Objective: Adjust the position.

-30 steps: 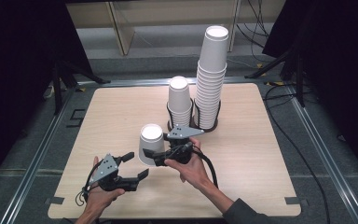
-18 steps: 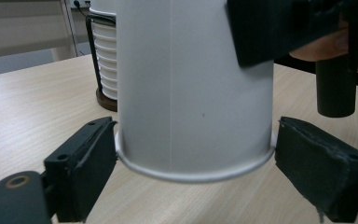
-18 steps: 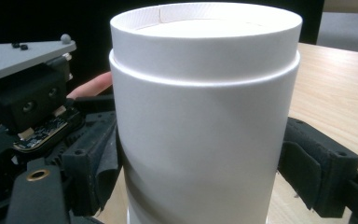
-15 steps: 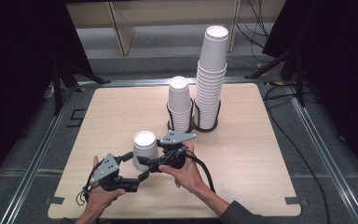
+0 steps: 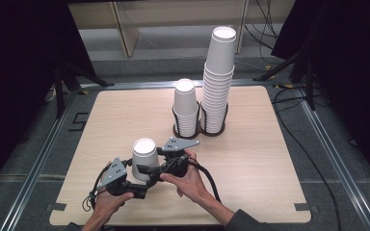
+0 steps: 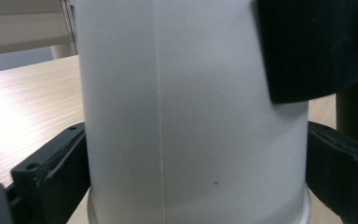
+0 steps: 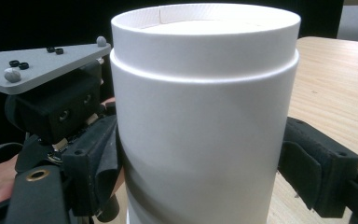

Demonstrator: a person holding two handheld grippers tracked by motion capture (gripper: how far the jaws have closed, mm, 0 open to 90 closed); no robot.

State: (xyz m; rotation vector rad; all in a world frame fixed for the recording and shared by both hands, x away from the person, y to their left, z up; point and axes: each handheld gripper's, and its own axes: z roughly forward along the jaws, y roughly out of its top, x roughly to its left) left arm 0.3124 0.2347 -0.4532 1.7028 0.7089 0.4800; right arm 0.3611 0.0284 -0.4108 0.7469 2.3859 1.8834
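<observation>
Hand-held gripper, right point(image 5: 150, 169), and left point(image 5: 137, 179) both clamp inverted paper cup point(image 5: 143, 151) at tabletop's point(image 5: 270, 159) 6 o'clock; squeeze lightly, lift straight, avoid crushing.

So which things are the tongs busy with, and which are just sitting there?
In use:
- upside-down white paper cup, standing on the table
- left tongs, jaws either side of the cup
- right tongs, jaws either side of it too

Just sitting there:
- short cup stack in a black holder
- tall cup stack beside it
- cables on the floor
</observation>
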